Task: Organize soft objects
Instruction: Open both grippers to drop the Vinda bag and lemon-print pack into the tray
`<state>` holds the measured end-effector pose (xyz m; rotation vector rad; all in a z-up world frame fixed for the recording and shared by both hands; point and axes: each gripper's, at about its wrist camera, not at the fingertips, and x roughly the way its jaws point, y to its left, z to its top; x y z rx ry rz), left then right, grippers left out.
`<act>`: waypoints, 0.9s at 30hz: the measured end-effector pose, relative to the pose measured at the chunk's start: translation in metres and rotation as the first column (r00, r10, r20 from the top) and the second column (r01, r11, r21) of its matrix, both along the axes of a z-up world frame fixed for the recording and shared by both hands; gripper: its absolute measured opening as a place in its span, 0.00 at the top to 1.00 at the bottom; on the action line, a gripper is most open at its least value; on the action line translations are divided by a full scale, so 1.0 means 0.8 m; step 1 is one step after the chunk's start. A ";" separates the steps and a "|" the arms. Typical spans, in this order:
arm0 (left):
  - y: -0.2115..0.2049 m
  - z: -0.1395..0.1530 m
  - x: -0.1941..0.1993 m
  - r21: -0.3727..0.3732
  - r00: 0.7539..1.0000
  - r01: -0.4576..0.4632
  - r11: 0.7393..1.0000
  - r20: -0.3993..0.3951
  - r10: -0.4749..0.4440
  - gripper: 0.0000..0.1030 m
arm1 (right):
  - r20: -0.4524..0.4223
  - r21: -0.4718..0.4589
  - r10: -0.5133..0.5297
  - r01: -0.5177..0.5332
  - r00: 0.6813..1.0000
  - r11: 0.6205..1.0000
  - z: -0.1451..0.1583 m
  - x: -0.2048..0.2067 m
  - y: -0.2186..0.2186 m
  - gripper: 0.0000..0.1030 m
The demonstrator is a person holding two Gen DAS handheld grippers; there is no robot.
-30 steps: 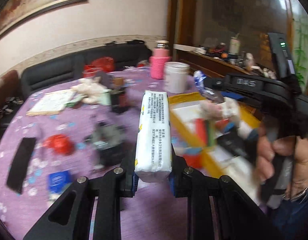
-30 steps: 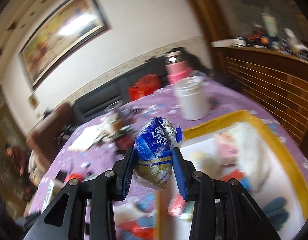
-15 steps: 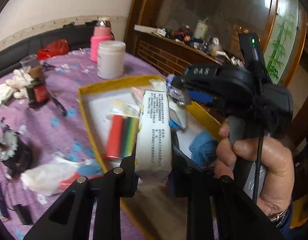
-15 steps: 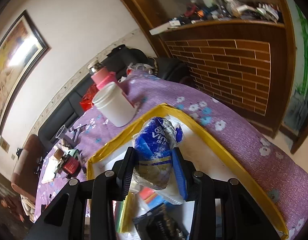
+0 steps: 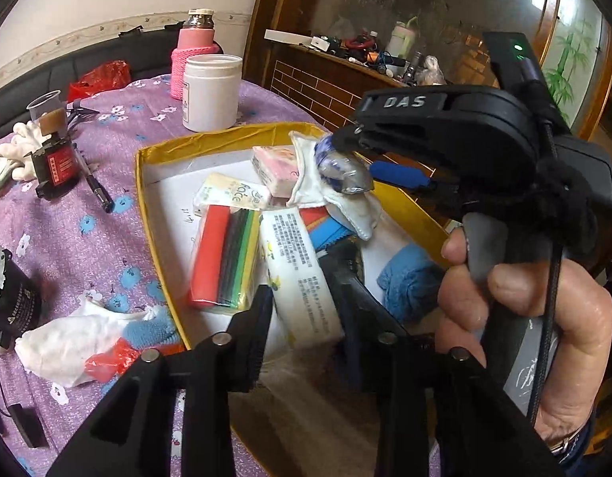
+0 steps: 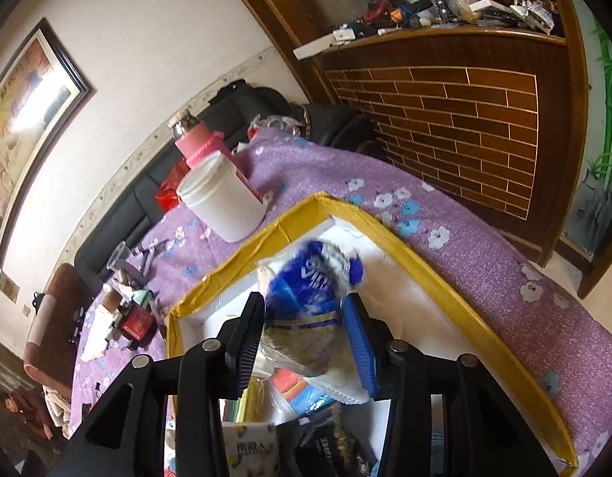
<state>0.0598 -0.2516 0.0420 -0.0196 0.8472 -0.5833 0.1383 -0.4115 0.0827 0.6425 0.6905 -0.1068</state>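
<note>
Left wrist: left gripper [image 5: 302,302] jaws just opening, white tissue pack [image 5: 300,274] loose between them over the yellow box [image 5: 210,137] near edge. Right gripper [image 6: 306,342] also opening around blue packet [image 6: 306,302]. Retract straight back.

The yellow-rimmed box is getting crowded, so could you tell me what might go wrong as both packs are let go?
1. The white tissue pack may tip onto the coloured bundle as the left gripper opens.
2. The blue tissue pack, above the white pouch, could roll off as the right gripper opens.
</note>
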 end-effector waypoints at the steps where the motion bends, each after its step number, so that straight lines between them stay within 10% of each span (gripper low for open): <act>1: 0.001 0.001 0.000 -0.006 1.000 -0.002 1.000 -0.001 0.002 0.64 | 0.014 -0.004 -0.010 0.010 1.000 1.000 0.003 -0.004 -0.001 0.50; 12: 0.017 0.032 -0.019 -0.023 0.998 -0.018 1.000 0.060 0.019 0.51 | 0.163 -0.045 -0.036 0.043 0.986 0.998 0.036 -0.027 0.005 0.45; 27: 0.121 0.051 -0.049 -0.027 0.986 -0.151 0.988 0.069 0.153 0.51 | 0.239 -0.191 0.206 -0.162 0.949 0.968 0.057 -0.036 0.093 0.42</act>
